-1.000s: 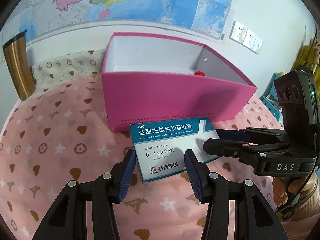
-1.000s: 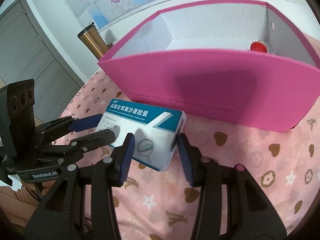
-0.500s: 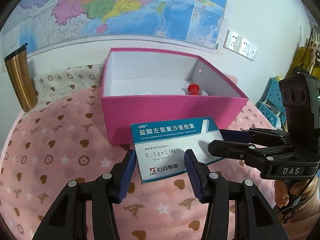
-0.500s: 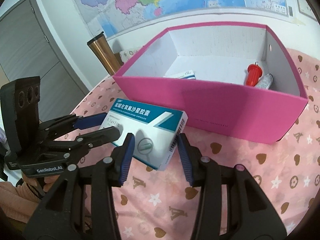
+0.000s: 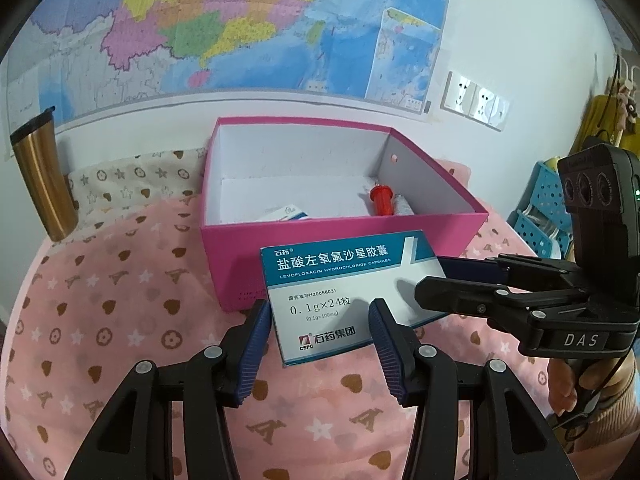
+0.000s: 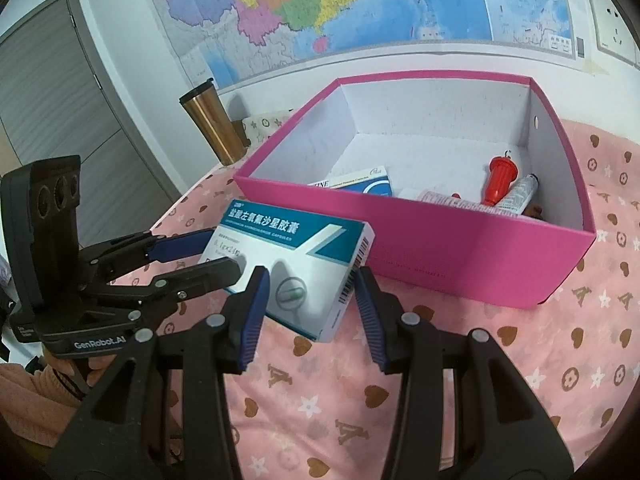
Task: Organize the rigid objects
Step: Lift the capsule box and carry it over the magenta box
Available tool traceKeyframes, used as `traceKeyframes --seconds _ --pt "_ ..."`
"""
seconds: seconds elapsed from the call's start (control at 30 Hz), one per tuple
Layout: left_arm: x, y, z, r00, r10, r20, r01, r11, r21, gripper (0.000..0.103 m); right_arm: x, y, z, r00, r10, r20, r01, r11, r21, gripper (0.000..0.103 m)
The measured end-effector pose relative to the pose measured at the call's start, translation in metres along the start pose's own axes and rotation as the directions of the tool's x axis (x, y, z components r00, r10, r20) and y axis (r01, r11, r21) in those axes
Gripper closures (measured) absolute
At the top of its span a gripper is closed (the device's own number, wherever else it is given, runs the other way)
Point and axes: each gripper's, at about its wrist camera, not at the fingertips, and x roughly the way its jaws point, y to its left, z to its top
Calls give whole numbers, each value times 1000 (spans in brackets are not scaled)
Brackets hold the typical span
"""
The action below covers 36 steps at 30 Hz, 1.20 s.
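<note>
Pink patterned cloth (image 5: 120,320) covers the bench, with a pink box (image 6: 460,256) standing open on it. Inside lie a small carton (image 6: 360,184), a red-capped item (image 6: 498,178) and a tube (image 6: 520,196), all partly hidden by the near wall. Both claws, left (image 5: 320,320) and right (image 6: 310,284), are clenched on the blue-and-white medicine box (image 5: 340,292), held above the cloth just before the pink box.

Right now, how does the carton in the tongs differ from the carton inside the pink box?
The held carton is outside the pink box, clamped by left tongs and right tongs; the inner carton lies on its floor. The held carton shows its printed face; the inner carton is half hidden behind the front wall. Both are white-and-blue cartons.
</note>
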Motion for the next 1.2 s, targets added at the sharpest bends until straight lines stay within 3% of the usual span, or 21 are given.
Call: traceKeyframes --seconds 1.2 --pt "-2 -3 16 999 1 40 -2 1000 10 52 -8 -3 11 999 -9 36 10 1000 -13 56"
